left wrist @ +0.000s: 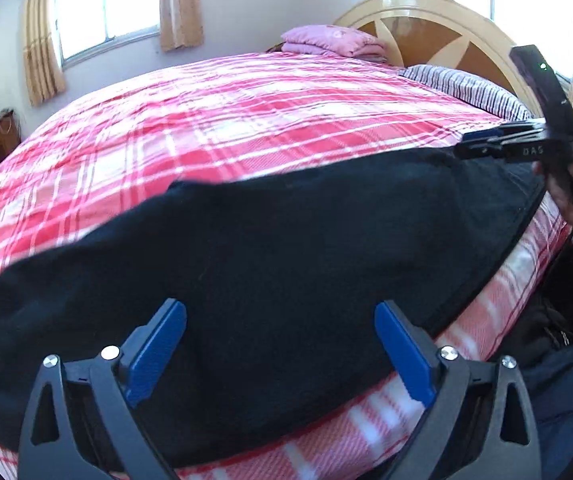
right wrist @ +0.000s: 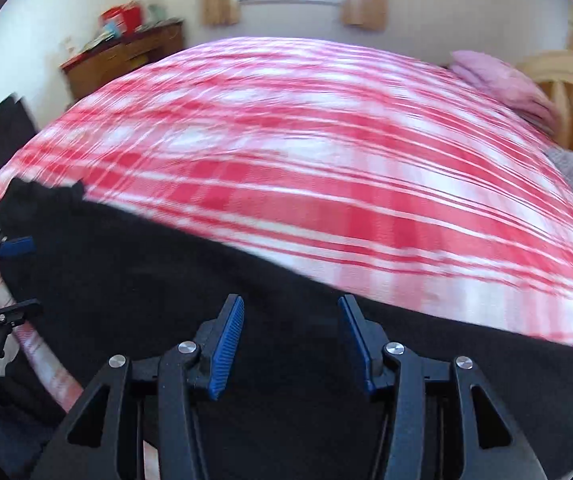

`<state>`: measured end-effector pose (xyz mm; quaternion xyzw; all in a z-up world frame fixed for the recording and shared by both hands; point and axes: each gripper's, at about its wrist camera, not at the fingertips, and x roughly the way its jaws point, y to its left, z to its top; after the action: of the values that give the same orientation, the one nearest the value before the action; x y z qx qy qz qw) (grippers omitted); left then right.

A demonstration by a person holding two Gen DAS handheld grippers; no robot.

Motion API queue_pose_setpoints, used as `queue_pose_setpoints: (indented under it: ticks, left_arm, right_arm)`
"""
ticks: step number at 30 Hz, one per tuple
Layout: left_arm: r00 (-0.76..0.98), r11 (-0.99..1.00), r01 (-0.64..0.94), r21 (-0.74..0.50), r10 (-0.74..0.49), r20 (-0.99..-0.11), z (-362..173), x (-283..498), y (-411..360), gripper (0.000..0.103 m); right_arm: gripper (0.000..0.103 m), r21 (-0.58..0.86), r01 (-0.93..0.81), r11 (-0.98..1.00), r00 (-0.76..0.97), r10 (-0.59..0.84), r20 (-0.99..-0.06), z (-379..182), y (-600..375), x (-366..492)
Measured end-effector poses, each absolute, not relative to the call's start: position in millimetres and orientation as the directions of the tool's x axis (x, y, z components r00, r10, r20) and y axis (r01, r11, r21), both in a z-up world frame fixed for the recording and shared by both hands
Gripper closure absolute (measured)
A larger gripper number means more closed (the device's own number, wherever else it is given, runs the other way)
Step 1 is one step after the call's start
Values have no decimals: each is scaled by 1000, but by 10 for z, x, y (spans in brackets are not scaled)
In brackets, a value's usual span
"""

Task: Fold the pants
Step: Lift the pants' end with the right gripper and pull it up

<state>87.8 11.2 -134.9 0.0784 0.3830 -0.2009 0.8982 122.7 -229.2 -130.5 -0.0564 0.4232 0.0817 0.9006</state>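
Observation:
Black pants [left wrist: 286,240] lie stretched lengthwise along the near edge of the bed. My left gripper [left wrist: 280,316] hovers over their middle, open, with the blue pads wide apart and nothing pinched. It also shows at the left edge of the right wrist view, left gripper [right wrist: 22,276], near one end of the pants [right wrist: 166,280]. My right gripper [right wrist: 292,308] is open above the dark cloth, its pads clear of it. In the left wrist view the right gripper [left wrist: 466,144] appears side-on over the pants' far right end, held by a hand [left wrist: 566,188].
The bed has a red and white plaid cover [left wrist: 246,120]. A folded pink blanket [left wrist: 334,40] and a striped pillow [left wrist: 466,84] lie by the headboard [left wrist: 446,28]. A wooden dresser [right wrist: 126,56] stands against the wall beyond the bed.

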Motion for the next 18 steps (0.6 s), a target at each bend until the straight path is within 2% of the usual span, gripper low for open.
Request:
queue_pose_setpoints:
  ticks: [5, 7, 9, 10, 13, 16, 18]
  left_arm:
    - [588, 880, 472, -47, -354, -728, -1344, 962, -179, 5]
    - [561, 881, 472, -34, -329, -759, -1449, 1031, -300, 5]
    - [584, 883, 469, 9, -303, -753, -1470, 1018, -375, 0]
    - [581, 885, 465, 4, -302, -756, -1473, 1021, -385, 0]
    - [578, 894, 447, -19, -305, -756, -1450, 1037, -358, 0]
    - [586, 904, 427, -28, -300, -753, -1428, 1072, -383, 0]
    - [587, 896, 442, -33, -317, -745, -1372, 1057, -421, 0]
  right_arm:
    - [52, -11, -8, 1000, 653, -3, -757, -1221, -3167, 1000]
    - [52, -17, 76, 997, 652, -62, -755, -1220, -3524, 932]
    - [52, 7, 189, 982, 654, -121, -747, -1203, -4002, 831]
    - [52, 53, 224, 973, 666, -114, -737, -1178, -4211, 776]
    - [52, 288, 242, 927, 720, 28, -694, -1110, -4809, 651]
    - [52, 299, 343, 890, 733, -55, -678, -1056, -5105, 541]
    - [52, 362, 379, 852, 737, -41, -675, -1043, -5287, 450]
